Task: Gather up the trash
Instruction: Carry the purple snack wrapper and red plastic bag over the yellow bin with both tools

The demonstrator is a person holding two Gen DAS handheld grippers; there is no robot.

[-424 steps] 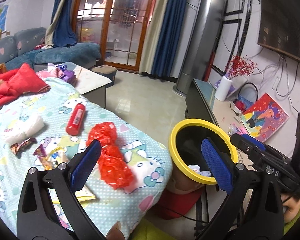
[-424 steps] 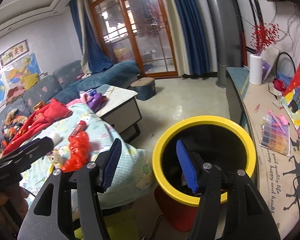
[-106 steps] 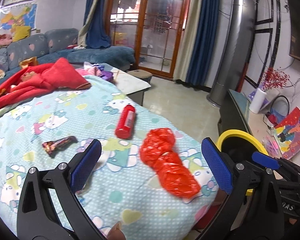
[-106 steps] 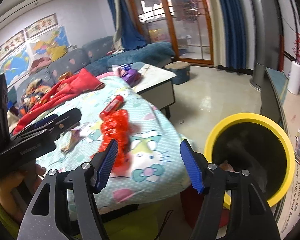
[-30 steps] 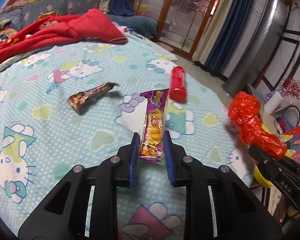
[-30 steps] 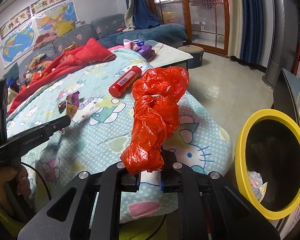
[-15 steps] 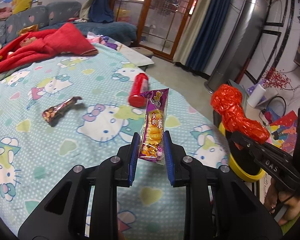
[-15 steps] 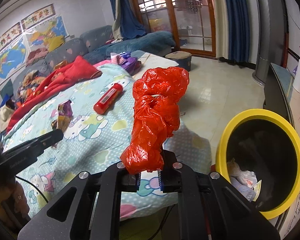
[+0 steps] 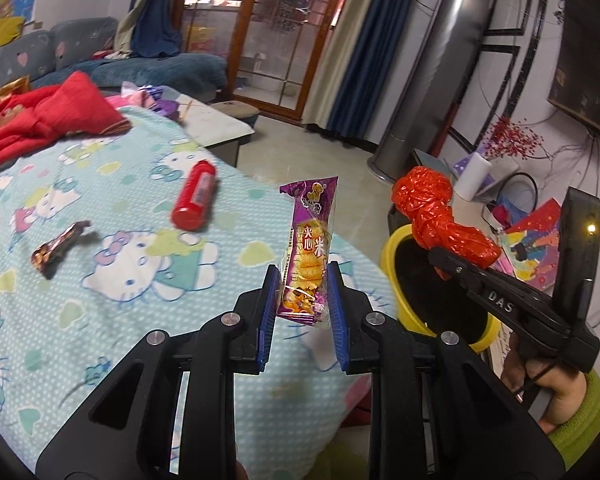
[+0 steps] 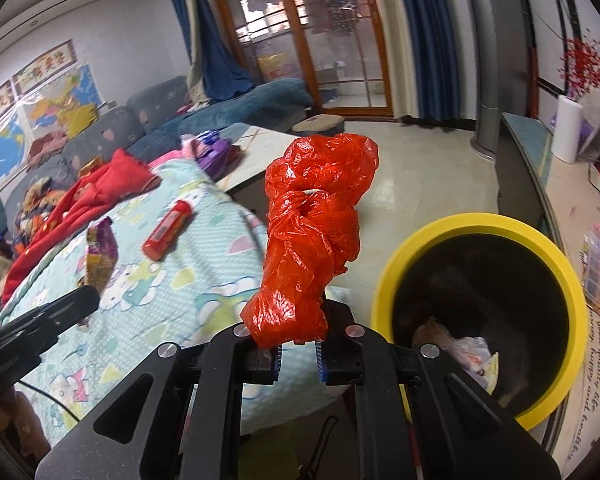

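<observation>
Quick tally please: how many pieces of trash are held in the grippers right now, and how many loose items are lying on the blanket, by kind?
Held snack packets: 1, purple snack packet
Held plastic bags: 1, red plastic bag
Red tubes on the blanket: 1, red tube
Dark wrappers on the blanket: 1, dark wrapper
Total: 4

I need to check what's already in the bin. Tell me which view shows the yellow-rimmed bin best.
The right wrist view: the yellow-rimmed bin faces the camera with its mouth open, crumpled wrappers visible at the bottom. In the left wrist view the bin is partly hidden behind the right gripper and red plastic bag; its contents cannot be seen.
</observation>
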